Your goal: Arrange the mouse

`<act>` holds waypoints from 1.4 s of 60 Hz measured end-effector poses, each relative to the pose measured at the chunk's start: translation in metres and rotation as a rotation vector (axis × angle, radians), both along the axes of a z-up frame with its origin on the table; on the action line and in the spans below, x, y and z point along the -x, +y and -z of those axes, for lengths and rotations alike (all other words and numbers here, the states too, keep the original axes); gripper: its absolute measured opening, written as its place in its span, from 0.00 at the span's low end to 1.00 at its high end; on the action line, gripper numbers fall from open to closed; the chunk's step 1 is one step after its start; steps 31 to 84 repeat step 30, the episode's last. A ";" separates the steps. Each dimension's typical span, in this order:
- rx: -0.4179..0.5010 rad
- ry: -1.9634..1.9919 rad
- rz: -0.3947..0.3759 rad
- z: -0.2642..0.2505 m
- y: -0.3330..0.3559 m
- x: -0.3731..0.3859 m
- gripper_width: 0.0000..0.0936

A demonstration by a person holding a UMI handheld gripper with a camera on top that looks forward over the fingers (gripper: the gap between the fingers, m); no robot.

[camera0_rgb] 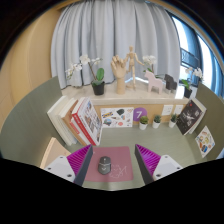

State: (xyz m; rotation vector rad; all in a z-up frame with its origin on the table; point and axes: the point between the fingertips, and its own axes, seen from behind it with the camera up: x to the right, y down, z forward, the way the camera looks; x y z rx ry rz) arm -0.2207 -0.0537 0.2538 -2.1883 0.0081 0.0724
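A small dark grey mouse (103,166) lies on a pink mouse mat (118,165), at the mat's left part. My gripper (113,170) is open, its fingers with magenta pads (70,159) spread wide on either side of the mat. The mouse sits between the fingers, nearer the left one, resting on the mat with gaps at both sides.
A grey desk (45,130) carries leaning books (86,122) at the left beyond the fingers, a wooden shelf with a wooden hand model (120,70) and orchids (97,72), small potted plants (143,120) and a picture frame (192,117) at the right. Curtains hang behind.
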 end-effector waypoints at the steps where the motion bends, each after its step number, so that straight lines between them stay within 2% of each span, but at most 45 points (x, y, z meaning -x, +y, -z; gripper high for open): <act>1: -0.004 0.002 -0.001 -0.004 -0.003 -0.002 0.90; 18: -0.046 0.000 -0.012 -0.044 -0.059 -0.033 0.90; 30: -0.076 -0.004 0.010 -0.060 -0.085 -0.060 0.91; 84: -0.076 -0.004 0.010 -0.060 -0.085 -0.060 0.91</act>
